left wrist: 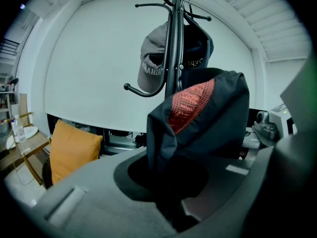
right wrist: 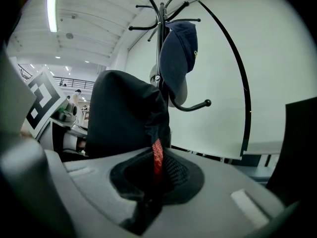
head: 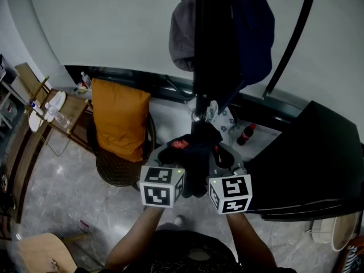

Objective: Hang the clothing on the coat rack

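Observation:
Both grippers hold one black garment (head: pixel 192 155) with a red patch, bunched up in front of the coat rack's black pole (head: pixel 202 50). My left gripper (head: pixel 170 155) is shut on its left side and my right gripper (head: pixel 223 157) on its right side. In the left gripper view the garment (left wrist: pixel 203 123) rises out of the shut left gripper (left wrist: pixel 168 182), red lining showing. In the right gripper view the cloth (right wrist: pixel 126 113) stands up from the shut right gripper (right wrist: pixel 152 182). A grey cap (head: pixel 182 33) and a navy cap (head: pixel 254 30) hang on the rack (left wrist: pixel 174 43).
A wicker chair with an orange cushion (head: pixel 119 118) stands left of the rack's base. A wooden side table (head: pixel 57 114) with bottles is further left. A cola bottle (head: pixel 245 134) stands on the floor, and a black tabletop (head: pixel 318 164) is at the right.

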